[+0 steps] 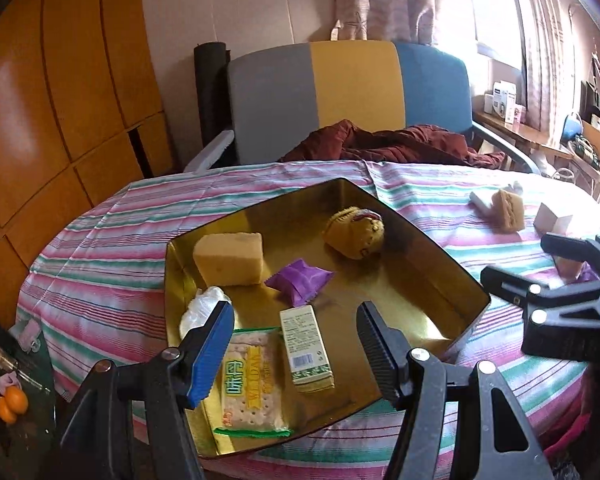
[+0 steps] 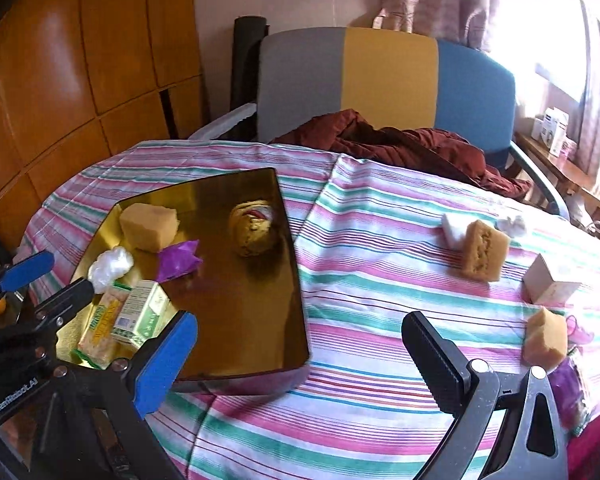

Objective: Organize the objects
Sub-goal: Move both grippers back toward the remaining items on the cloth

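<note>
Your left gripper (image 1: 296,344) hangs wide and empty over the gold tray (image 2: 296,280); your right gripper (image 2: 300,360) gapes empty over the worktop (image 2: 360,320). Next pickup appears to be the near sponge (image 2: 546,338), then the far sponge (image 2: 484,256): approach squarely, close gently.

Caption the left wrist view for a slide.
Open left gripper hovers over gold tray holding sponge, purple packet, cracker pack and green box.

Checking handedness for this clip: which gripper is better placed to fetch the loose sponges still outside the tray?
Right. The right gripper hangs open over the cloth near the sponges, while the left gripper, also open, hangs over the tray.
</note>
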